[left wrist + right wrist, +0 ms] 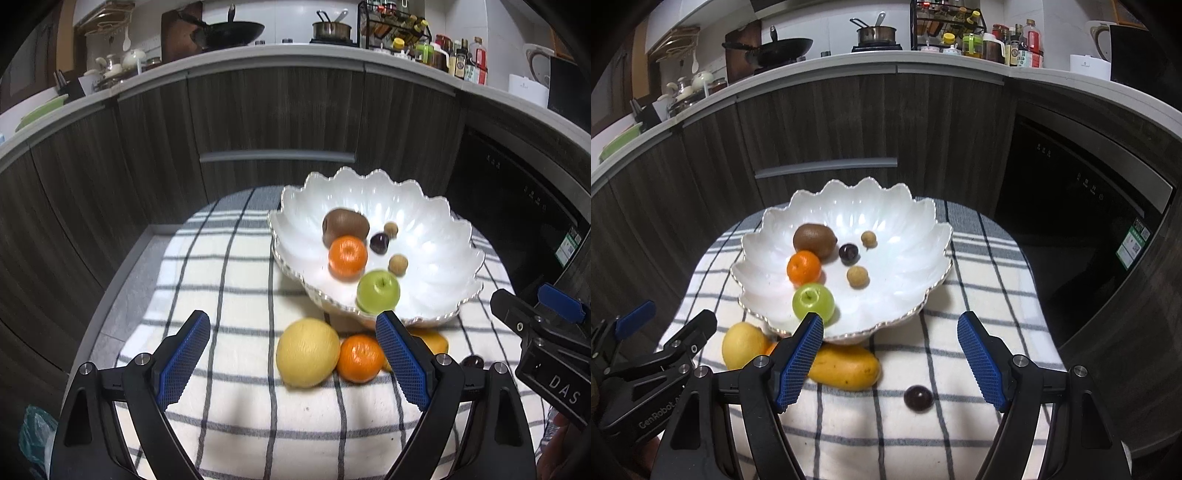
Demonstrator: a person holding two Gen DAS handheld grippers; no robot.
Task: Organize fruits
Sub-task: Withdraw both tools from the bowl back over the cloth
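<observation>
A white scalloped bowl (436, 236) (905, 243) stands on a checked cloth and holds a kiwi (345, 223), an orange (347, 256), a green apple (378, 291), a dark plum (379, 242) and two small brown fruits (398, 264). In front of the bowl lie a yellow round fruit (307, 352), a second orange (359, 358), a mango (846, 367) and a dark plum (917, 398). My left gripper (293, 363) is open, with the yellow fruit and the orange lying between its fingers, untouched. My right gripper (890, 360) is open above the mango and the plum.
The checked cloth (229, 280) covers a small table with floor at its left. Dark cabinets (273, 110) curve behind, and a black oven door (1082, 206) stands at the right. The counter above carries a wok (229, 31), a pot and bottles.
</observation>
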